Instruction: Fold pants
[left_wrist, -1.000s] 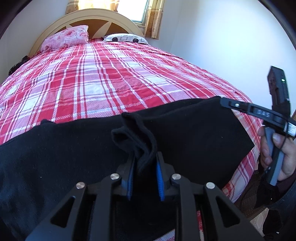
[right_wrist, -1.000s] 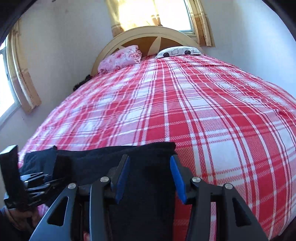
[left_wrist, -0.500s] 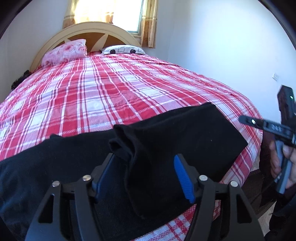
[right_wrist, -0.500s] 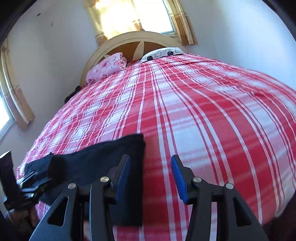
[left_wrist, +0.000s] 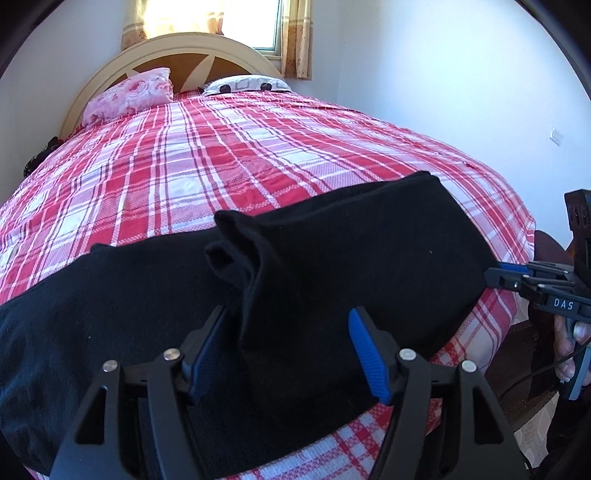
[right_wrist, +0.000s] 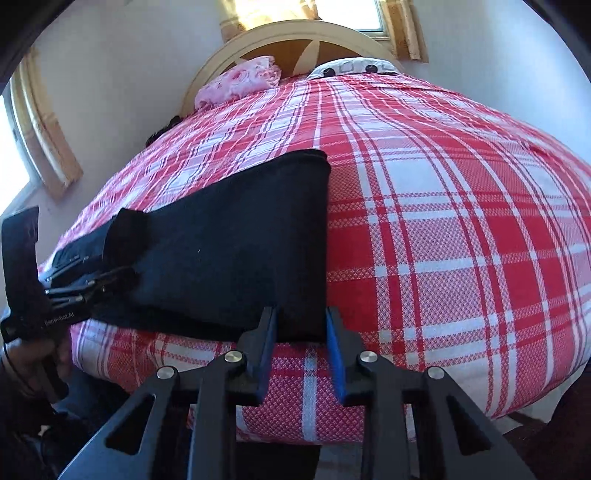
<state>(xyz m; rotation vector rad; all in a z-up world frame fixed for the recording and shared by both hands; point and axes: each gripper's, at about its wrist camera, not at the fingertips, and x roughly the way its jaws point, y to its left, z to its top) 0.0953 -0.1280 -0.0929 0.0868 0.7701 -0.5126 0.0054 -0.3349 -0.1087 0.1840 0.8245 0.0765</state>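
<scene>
From the left wrist view, the left gripper (left_wrist: 291, 354) stands with its jaws apart, blue pads clear of cloth on both sides, and a raised ridge of the black pants (left_wrist: 332, 258) runs up between them without being pinched. The pants lie spread across the near edge of the bed (left_wrist: 229, 155), stretching away to both sides of this gripper. Far off to its right the right gripper (left_wrist: 496, 271) noses in at the cloth's end, a hand (left_wrist: 570, 339) on its handle. Over to the right wrist view: the right gripper (right_wrist: 301, 349) has its jaws closing in, just now narrowing, with the near corner of the pants (right_wrist: 236, 251) sitting right between the pads; whether they press the cloth yet I cannot tell. The left gripper (right_wrist: 92, 280) shows away to its left, at the bunched part. This looks like the pick-up for a fold: the right needs a firm bite on that corner, the left a fresh grip, then both lift and carry the end across.
</scene>
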